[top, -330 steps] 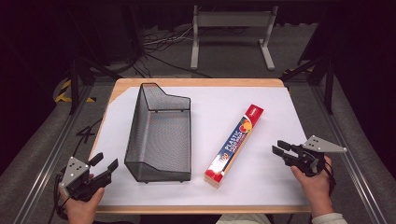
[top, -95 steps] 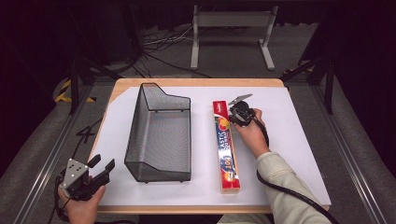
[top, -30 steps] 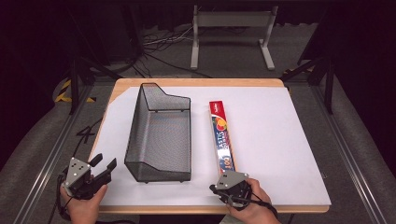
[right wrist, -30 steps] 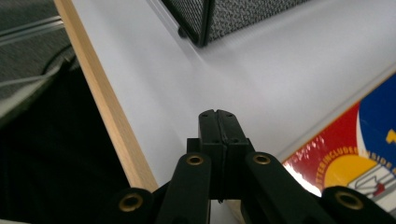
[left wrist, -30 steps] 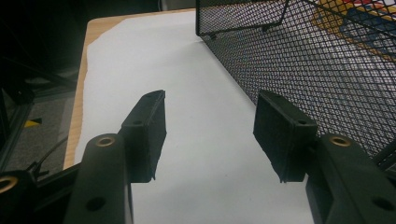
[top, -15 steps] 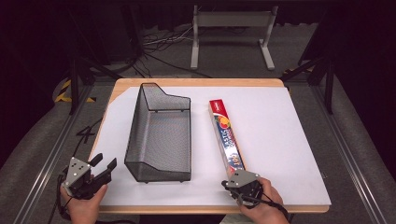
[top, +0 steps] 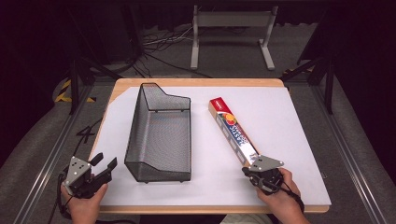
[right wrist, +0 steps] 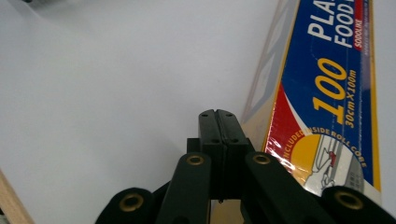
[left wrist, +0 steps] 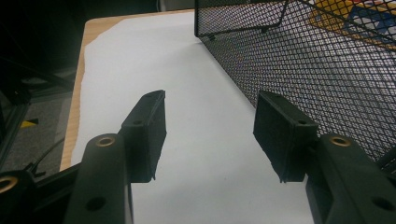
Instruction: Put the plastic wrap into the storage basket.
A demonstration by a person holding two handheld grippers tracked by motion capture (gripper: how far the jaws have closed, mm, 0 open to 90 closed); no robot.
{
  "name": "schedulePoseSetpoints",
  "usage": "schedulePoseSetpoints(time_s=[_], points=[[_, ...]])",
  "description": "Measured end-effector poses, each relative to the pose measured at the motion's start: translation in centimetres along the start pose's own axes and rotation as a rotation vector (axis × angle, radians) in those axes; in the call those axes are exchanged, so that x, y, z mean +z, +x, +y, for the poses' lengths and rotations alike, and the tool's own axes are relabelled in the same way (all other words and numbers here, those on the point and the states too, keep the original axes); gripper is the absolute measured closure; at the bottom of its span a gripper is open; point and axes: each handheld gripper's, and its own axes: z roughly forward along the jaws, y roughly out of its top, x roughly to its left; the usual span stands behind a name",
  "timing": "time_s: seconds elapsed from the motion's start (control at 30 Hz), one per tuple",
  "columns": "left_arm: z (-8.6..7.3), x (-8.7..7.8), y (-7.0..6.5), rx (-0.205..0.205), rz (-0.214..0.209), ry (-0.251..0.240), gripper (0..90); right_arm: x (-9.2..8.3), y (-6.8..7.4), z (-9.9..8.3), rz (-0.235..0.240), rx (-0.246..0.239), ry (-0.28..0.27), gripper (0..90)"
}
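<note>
A long plastic food wrap box lies slanted on the white sheet, its far end toward the basket and its near end toward the front right. My right gripper is shut with nothing in it, and its tips rest against the left side of the box's near end. In the right gripper view the closed jaws touch the box's edge. A black wire mesh basket stands left of centre. My left gripper is open at the front left corner. Its pads sit beside the basket wall.
The white sheet covers a wooden table whose front edge runs just under both hands. Behind the table, a grey metal stand and cables lie on the floor. Rails run along both sides.
The right gripper has moved right along the front of the table, shut, swinging the box's near end to the right. The left gripper has stayed in place.
</note>
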Motion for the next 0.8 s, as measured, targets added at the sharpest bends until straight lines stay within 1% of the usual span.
schedulePoseSetpoints(time_s=[0.03,0.07,0.1,0.13,0.2,0.27,0.33,0.43,0.47,0.5,0.53,0.6,0.63,0.67,0.77,0.8], points=[[0.0,0.0,0.0,0.001,0.000,0.001,44.7,-0.1,-0.3,-0.1,-0.042,-0.011,0.009,90.0],[0.0,0.0,0.0,-0.001,0.001,-0.001,44.7,0.0,-0.7,-0.3,-0.055,-0.003,0.013,90.0],[0.0,0.0,0.0,-0.001,-0.002,-0.001,44.7,0.0,-1.4,-0.6,-0.058,0.022,0.016,90.0],[0.0,0.0,0.0,-0.001,-0.001,-0.001,44.7,-0.1,-1.8,-0.8,-0.062,0.033,0.011,90.0],[0.0,0.1,0.0,0.000,-0.001,0.000,44.7,-0.1,-2.3,-1.1,-0.091,0.042,0.021,90.0],[0.1,0.1,-0.1,0.000,-0.002,0.000,44.7,-0.2,-2.9,-1.4,-0.085,0.058,0.006,90.0],[0.1,0.2,-0.1,0.001,-0.002,-0.002,44.7,-0.2,-3.1,-1.4,-0.094,0.067,0.010,90.0],[0.1,0.3,-0.1,0.003,-0.006,0.002,44.7,-0.2,-3.2,-1.5,-0.079,0.073,0.002,90.0],[0.1,0.3,-0.1,0.002,-0.007,0.002,44.7,-0.2,-3.3,-1.5,-0.055,0.075,-0.007,90.0],[0.1,0.3,-0.1,0.003,-0.006,0.002,44.6,-0.4,-3.4,-1.5,-0.014,0.089,-0.022,90.0],[0.1,0.3,-0.1,0.001,-0.007,0.000,44.7,-0.5,-3.4,-1.5,0.011,0.097,-0.034,88.8],[0.2,0.5,-0.1,0.004,-0.008,0.002,44.7,-0.9,-3.3,-1.3,0.061,0.105,-0.058,81.9],[0.2,0.5,-0.1,0.004,-0.011,0.001,44.7,-1.1,-3.3,-1.1,0.090,0.116,-0.074,79.4],[0.2,0.6,-0.1,0.005,-0.012,0.002,44.7,-1.4,-3.2,-1.0,0.114,0.125,-0.093,78.7],[0.3,0.8,-0.3,0.010,-0.015,0.002,44.7,-2.3,-3.0,-0.6,0.159,0.143,-0.161,75.6],[0.3,0.8,-0.3,0.011,-0.017,0.002,44.7,-2.6,-3.1,-0.5,0.161,0.161,-0.187,71.3]])
